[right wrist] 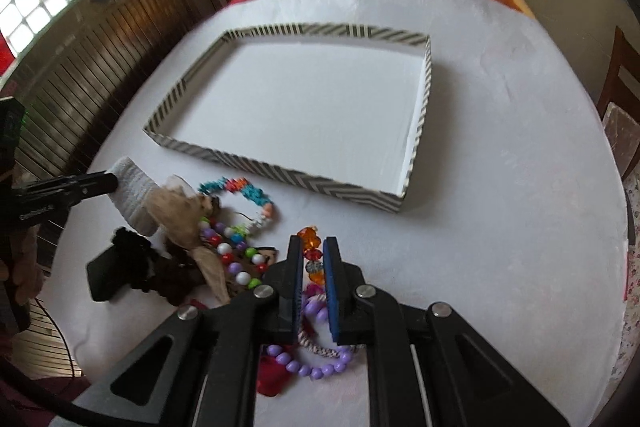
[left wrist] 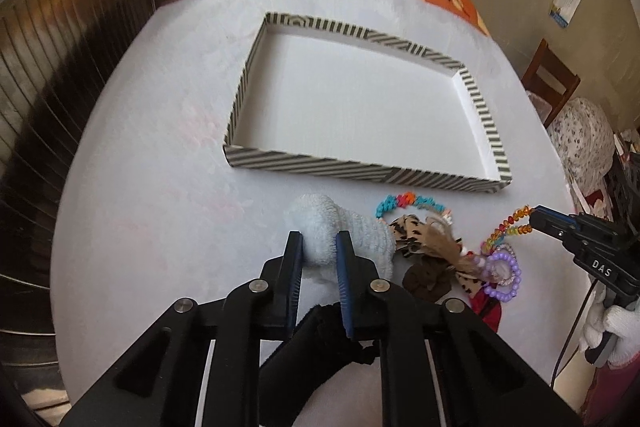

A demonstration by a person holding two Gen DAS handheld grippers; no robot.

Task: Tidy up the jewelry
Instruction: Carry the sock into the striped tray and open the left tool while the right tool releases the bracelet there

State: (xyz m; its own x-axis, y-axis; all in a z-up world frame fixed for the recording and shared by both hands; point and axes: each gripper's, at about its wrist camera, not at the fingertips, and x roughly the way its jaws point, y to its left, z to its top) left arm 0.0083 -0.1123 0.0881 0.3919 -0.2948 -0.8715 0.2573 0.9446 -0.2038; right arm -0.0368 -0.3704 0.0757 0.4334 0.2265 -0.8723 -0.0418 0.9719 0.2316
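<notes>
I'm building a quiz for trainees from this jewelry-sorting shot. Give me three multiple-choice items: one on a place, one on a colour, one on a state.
1. Where does the pile of jewelry lie?
A. inside the tray
B. on the table in front of the tray
C. on the chair

2. What colour are the beads held by the right gripper?
A. orange
B. white
C. turquoise

3. What is the state of the striped tray?
A. full
B. covered
C. empty

Answers: B, the pile sits on the table outside the tray's near wall; A, orange beads show between the fingers; C, only its bare white floor shows.
</notes>
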